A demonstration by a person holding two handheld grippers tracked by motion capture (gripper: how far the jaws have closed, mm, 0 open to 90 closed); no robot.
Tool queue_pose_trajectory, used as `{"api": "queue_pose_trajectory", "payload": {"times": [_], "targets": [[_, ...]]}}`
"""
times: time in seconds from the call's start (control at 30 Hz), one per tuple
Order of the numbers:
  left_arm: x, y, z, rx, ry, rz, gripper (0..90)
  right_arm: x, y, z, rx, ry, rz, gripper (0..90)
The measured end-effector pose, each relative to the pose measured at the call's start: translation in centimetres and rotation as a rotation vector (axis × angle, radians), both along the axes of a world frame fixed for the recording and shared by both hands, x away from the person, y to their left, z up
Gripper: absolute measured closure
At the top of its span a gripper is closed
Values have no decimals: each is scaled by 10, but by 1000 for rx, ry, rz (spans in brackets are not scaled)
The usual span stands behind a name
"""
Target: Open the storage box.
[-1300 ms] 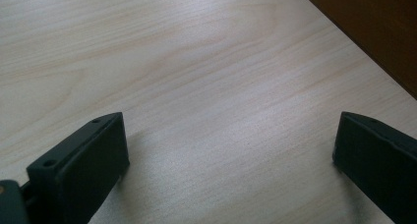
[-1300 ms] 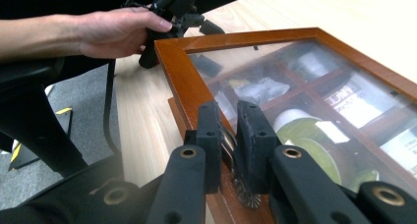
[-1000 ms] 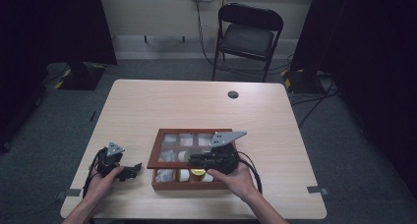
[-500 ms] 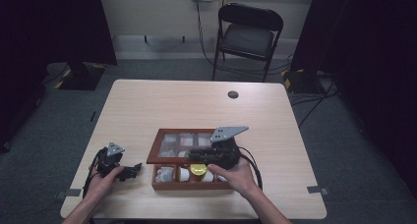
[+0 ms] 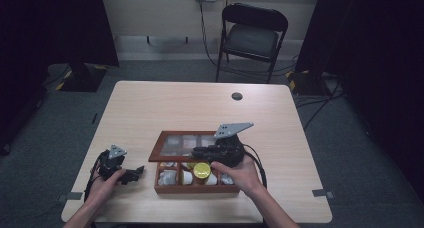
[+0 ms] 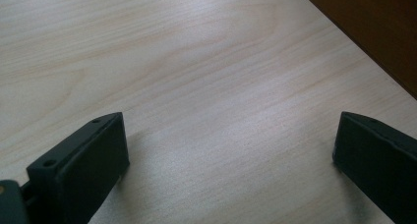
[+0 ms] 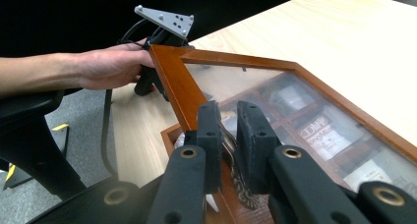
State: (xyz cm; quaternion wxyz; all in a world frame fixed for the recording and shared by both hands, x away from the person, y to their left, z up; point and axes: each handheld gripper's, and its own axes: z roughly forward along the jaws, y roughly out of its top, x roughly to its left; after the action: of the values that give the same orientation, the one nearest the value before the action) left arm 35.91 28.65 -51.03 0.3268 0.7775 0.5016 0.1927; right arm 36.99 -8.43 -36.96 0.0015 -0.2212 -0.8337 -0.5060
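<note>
lifting the glass lid [image 5: 192,144] of the wooden box [image 5: 195,188] looks to be the step in hand, judging from how things lie: the right gripper [image 7: 227,135] has its jaws nearly closed on the small metal clasp at the lid's front edge, and the lid is raised partway, tilted up over the compartments. the box sits toward the near side of the table [image 5: 165,108], in front of the person. to do this well, i'd say the pull should follow the hinge's arc, up and back, rather than straight up, since a grip on so small a clasp could slip, and the box could skid or tip if dragged.

the left gripper [image 6: 226,155] rests low over bare tabletop just beside the box's left side, its jaws spread wide and holding nothing. from where i stand it seems well placed to steady the box frame if it starts to move.

inside the box lie pale wrapped packets [image 5: 167,177], and a yellow round-topped thing [image 5: 202,169] sits just under the lifting hand; the lid edge must clear it. the right gripper's cable [image 5: 260,163] loops beside the box's right end and might snag. farther off there is a small dark disc [image 5: 237,96] on the table's far side and a folding chair [image 5: 252,35] beyond it, neither in the way.
</note>
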Motion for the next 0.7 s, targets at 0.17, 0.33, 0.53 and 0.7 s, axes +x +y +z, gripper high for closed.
{"api": "queue_pose_trajectory", "payload": {"times": [0.17, 0.33, 0.53, 0.7], "targets": [[0, 0, 0, -3, -1, 3, 0, 3, 0, 5, -3, -3, -3, 808], [0, 0, 0, -2, -1, 3, 0, 6, 0, 9, -1, 3, -10, 808], [0, 0, 0, -2, -2, 3, 0, 10, 1, 14, -5, 6, -9, 809], [0, 0, 0, -3, -1, 3, 0, 15, 1, 19, -8, 7, -10, 810]]}}
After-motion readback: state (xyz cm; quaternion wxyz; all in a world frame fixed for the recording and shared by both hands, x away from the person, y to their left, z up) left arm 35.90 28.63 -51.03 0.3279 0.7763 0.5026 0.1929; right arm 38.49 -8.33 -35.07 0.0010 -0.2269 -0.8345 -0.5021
